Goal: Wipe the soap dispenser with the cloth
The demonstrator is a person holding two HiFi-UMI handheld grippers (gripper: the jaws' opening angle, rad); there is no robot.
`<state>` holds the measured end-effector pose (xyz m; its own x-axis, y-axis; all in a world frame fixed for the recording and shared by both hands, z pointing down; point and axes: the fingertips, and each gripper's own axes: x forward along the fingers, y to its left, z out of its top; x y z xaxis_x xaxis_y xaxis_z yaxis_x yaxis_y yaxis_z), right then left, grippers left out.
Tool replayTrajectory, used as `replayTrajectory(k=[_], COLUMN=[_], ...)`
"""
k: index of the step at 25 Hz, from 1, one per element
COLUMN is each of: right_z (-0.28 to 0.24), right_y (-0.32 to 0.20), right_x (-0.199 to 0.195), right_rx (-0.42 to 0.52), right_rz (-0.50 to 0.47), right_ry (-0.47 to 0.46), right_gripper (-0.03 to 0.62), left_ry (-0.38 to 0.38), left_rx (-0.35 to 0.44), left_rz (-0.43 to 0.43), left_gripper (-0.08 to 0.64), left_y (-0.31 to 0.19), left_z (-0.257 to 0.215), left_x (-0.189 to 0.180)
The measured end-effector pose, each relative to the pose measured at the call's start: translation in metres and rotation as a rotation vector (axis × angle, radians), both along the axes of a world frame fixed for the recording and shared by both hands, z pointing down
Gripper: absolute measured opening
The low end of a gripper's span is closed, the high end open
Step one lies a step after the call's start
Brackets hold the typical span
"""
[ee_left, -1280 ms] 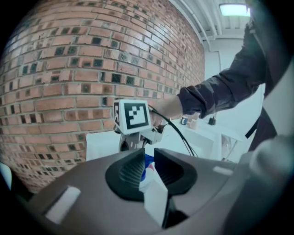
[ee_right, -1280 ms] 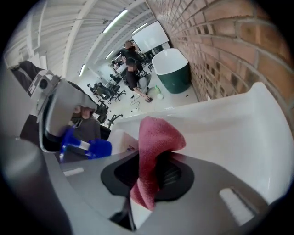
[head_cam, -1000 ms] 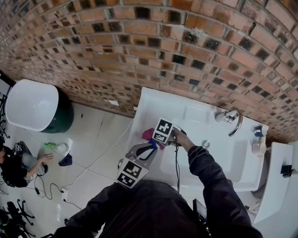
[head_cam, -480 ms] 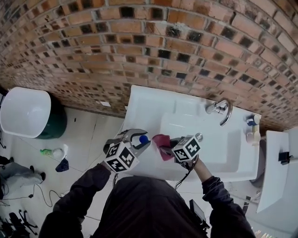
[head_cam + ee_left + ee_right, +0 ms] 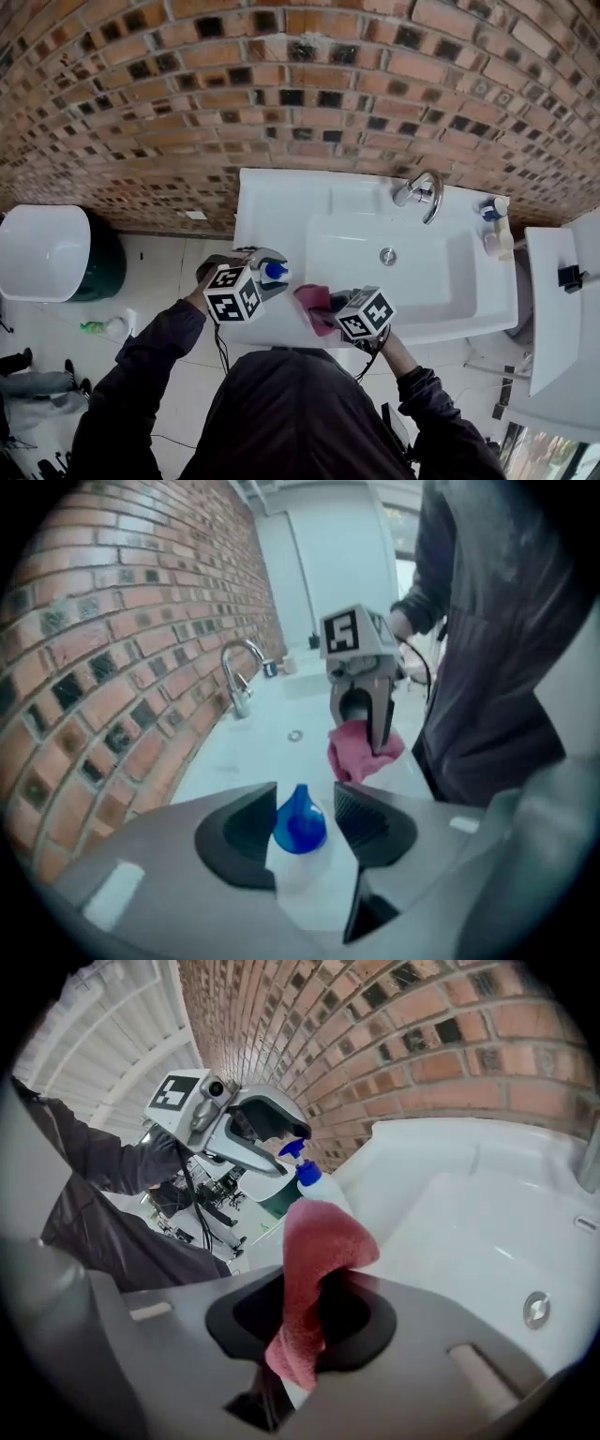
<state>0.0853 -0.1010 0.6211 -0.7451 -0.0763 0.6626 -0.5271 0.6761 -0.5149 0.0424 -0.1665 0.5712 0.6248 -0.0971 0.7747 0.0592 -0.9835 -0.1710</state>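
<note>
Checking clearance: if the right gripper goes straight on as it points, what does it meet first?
Probably the soap dispenser: it stands on the sink rim right past the cloth held by the right gripper, so the cloth would touch first. Depth unclear.

At the sink [image 5: 281, 202] below a brick wall [image 5: 281, 94], my left gripper [image 5: 268, 266] is opening its jaws around the blue-capped soap dispenser [image 5: 275, 272]; my right gripper [image 5: 324, 315] grips the pink cloth [image 5: 311, 301] just beside.

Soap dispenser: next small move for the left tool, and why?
Probably draw the left tool back off the soap dispenser: its jaws are opening around it, and the right tool holds the pink cloth apart from it.
</note>
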Motion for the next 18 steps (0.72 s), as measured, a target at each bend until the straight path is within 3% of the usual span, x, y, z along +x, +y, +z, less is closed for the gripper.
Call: replayTrajectory(k=[2, 6, 9, 11, 14, 18], right_z=[0.001, 0.003, 0.002, 0.001, -0.001, -0.005], right_y=[0.000, 0.000, -0.003, -0.002, 0.000, 0.005], right_x=[-0.003, -0.022, -0.049, -0.072, -0.103, -0.140], right_rx=[-0.002, -0.003, -0.027, -0.076, -0.149, -0.186], right_rz=[0.013, 0.033, 0.061, 0.068, 0.081, 0.065], right_ry=[0.002, -0.005, -0.054, -0.107, -0.172, -0.233], right_gripper=[0.072, 0.072, 0.072, 0.072, 0.072, 0.072], left_ry=[-0.023, -0.076, -0.174, -0.199, -0.192, -0.111], left_rx=[0.013, -0.082, -0.085, -0.085, -0.087, -0.128], left_rz=[-0.040, -0.178, -0.213, -0.245, -0.334, -0.391], left_gripper=[0.187, 0.172, 0.169, 0.170, 0.172, 0.178], left_y=[-0.008, -0.020, -0.022, -0.020, -0.020, -0.020], left_z=[0.008, 0.007, 0.014, 0.015, 0.015, 0.011], left_x=[0.000, 0.004, 0.003, 0.004, 0.004, 0.009])
